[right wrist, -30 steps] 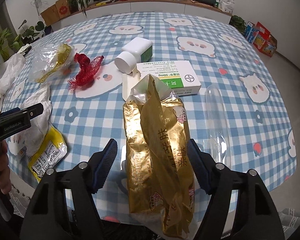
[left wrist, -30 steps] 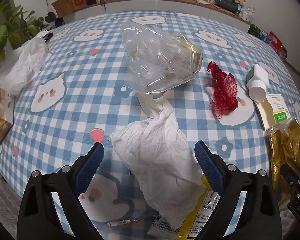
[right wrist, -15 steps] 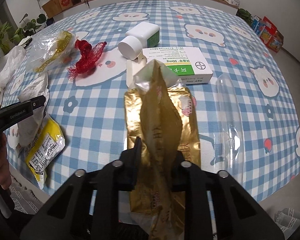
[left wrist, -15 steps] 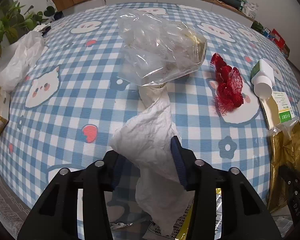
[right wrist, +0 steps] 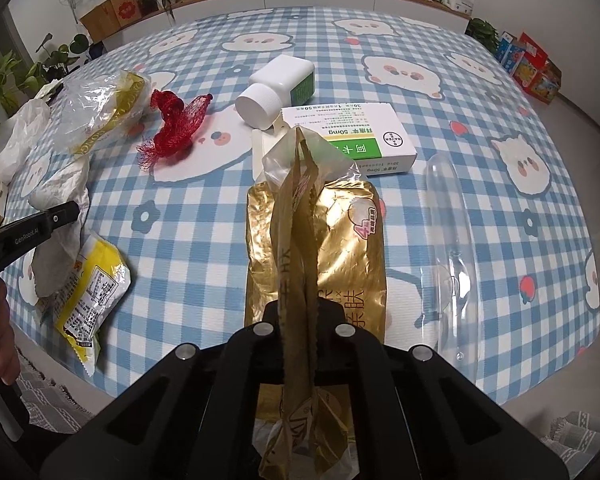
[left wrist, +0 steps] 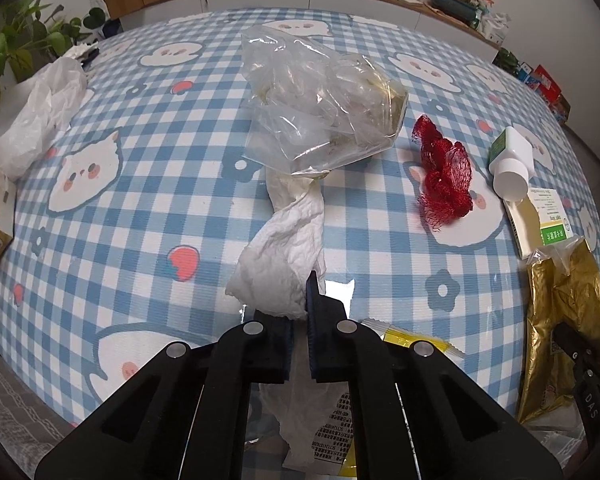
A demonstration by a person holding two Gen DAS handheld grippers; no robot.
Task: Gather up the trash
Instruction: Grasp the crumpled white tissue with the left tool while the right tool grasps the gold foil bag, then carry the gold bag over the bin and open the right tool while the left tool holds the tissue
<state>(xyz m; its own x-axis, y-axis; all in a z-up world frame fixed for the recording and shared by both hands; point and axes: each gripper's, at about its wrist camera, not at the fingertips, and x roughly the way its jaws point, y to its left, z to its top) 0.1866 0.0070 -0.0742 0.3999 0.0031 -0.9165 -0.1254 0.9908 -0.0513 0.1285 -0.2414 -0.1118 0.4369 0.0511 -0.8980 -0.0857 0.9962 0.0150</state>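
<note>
My left gripper (left wrist: 299,316) is shut on a crumpled white paper towel (left wrist: 284,256) near the table's front edge; the towel's far end lies under a clear plastic bag (left wrist: 320,108). My right gripper (right wrist: 298,320) is shut on an upright fold of a gold foil wrapper (right wrist: 316,240), which also shows at the right of the left wrist view (left wrist: 560,312). The left gripper shows in the right wrist view (right wrist: 40,228) over the towel (right wrist: 60,196).
On the blue checked tablecloth (left wrist: 160,152) lie red mesh netting (left wrist: 444,172), a white pill bottle (right wrist: 280,92), a green-and-white medicine box (right wrist: 348,144), a yellow snack packet (right wrist: 92,292), a clear plastic tube (right wrist: 452,240) and a white plastic bag (left wrist: 36,112). Plants stand at the left.
Both grippers went from open to shut: the left closed on the paper towel, the right on the gold wrapper's fold. Both moved slightly forward over the table.
</note>
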